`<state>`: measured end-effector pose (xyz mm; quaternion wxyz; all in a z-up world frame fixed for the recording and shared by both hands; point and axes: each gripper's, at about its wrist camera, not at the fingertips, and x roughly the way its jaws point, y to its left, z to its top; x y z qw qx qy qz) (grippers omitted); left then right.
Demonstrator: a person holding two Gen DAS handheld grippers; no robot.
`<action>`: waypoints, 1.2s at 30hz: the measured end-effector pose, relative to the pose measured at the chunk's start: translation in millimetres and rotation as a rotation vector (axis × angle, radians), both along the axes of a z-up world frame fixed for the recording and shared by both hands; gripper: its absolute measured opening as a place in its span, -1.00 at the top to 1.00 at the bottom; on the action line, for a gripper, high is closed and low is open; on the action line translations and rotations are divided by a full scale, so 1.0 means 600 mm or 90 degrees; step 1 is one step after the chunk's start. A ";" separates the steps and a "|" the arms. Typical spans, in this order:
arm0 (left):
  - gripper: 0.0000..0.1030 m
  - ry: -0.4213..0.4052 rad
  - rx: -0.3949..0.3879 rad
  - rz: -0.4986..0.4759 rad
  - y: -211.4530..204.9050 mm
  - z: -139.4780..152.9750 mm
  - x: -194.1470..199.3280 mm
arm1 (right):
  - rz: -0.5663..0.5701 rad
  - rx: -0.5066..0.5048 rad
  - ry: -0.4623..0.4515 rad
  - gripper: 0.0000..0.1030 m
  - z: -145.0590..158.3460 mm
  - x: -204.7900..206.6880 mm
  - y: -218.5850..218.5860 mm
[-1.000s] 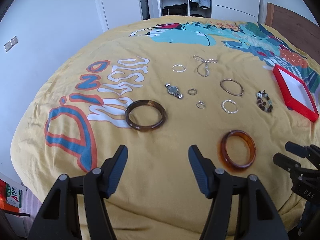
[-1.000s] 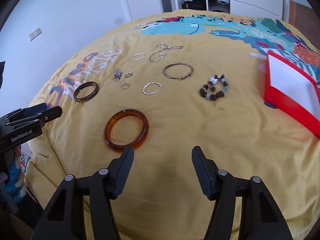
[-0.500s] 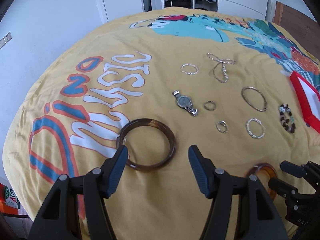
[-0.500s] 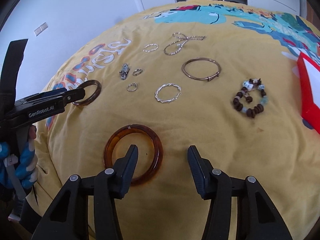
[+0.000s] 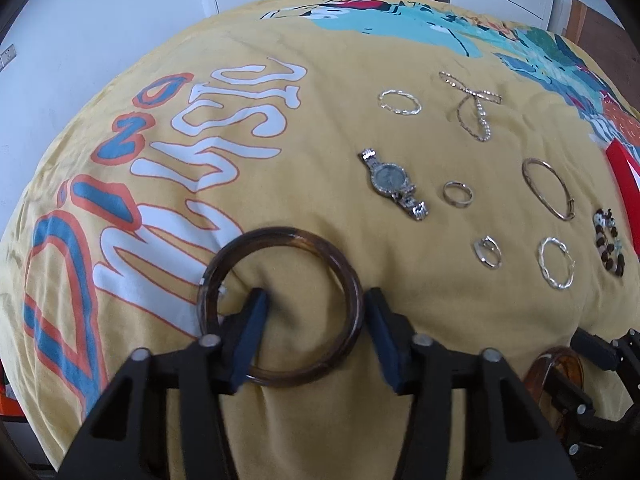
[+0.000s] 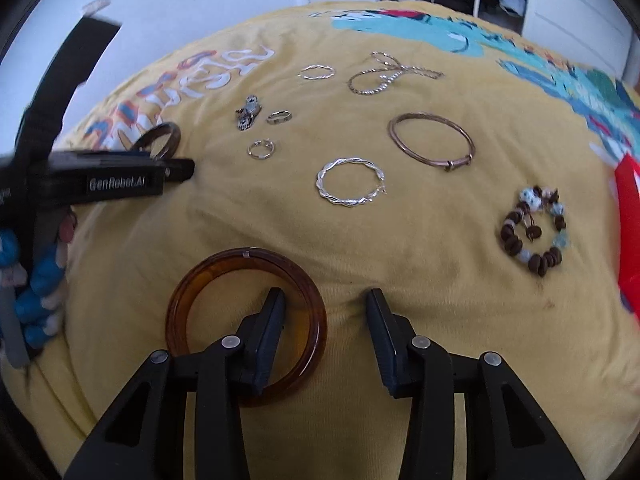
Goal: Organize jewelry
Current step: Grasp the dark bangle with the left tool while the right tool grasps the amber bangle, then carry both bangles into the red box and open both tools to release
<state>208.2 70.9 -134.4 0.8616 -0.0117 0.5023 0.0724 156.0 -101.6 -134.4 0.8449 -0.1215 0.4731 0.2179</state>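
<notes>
Now both grippers are reaching down at the same time, each one going for its own big bangle on the yellow bedspread.

The left gripper is sitting wide open and holding nothing. One finger is poking inside the dark brown bangle and the other is waiting just outside its rim, probably so a squeeze can pinch the rim. The right gripper is doing the same with the orange bangle, open wide, one finger inside the ring, nothing grabbed yet.

The bangles are looking thick, smooth, shiny and hard, so they may be slipping a little when pinched. The bedspread is looking soft and puffy.

Farther off, the small things are lying spread apart: a sparkly watch, thin rings, a twisted silver hoop, a thin metal bangle, a bumpy bead bracelet and a chain. A red tray is peeking in at the right edge, maybe where they are going.
</notes>
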 end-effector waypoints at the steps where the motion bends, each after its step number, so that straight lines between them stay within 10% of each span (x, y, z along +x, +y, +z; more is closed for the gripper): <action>1: 0.37 0.000 0.001 -0.003 -0.003 0.002 0.000 | 0.003 -0.003 -0.004 0.27 0.000 0.000 0.000; 6: 0.83 0.001 0.012 -0.006 -0.012 0.014 -0.007 | -0.007 0.014 0.000 0.76 0.010 0.006 -0.015; 24: 0.85 -0.053 -0.019 -0.044 -0.071 0.155 -0.127 | -0.085 0.101 -0.064 0.79 0.157 -0.089 -0.116; 36: 0.85 -0.106 -0.025 -0.222 -0.309 0.261 -0.091 | -0.255 0.078 -0.155 0.79 0.256 -0.057 -0.376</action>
